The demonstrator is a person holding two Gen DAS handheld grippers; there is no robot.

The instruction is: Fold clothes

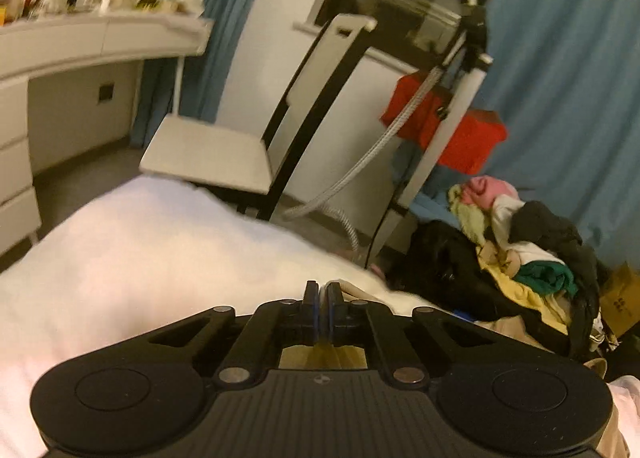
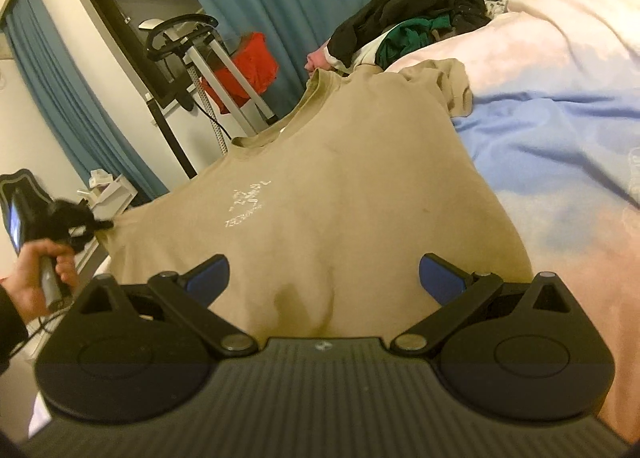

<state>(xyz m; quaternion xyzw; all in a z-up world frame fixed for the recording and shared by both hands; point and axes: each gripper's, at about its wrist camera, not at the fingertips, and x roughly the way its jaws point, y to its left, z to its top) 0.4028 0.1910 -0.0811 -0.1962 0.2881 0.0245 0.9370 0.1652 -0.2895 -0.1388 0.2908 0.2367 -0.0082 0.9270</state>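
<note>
A tan T-shirt point(image 2: 340, 185) with a small white print lies spread on the bed, collar toward the far edge. My right gripper point(image 2: 324, 278) hovers open over its lower part, blue pads wide apart with nothing between them. My left gripper point(image 1: 321, 294) is shut, with tan T-shirt point(image 1: 324, 358) cloth showing between its fingers. In the right wrist view the left gripper point(image 2: 96, 226), held by a hand point(image 2: 32, 282), pinches the shirt's left edge and pulls it taut.
The bed cover point(image 2: 560, 105) is pink, blue and white. A pile of mixed clothes point(image 1: 520, 258) sits at the bed's far corner. Beyond stand a white chair point(image 1: 208, 153), a desk point(image 1: 80, 45), a stand with a red cloth point(image 1: 444, 125) and blue curtains.
</note>
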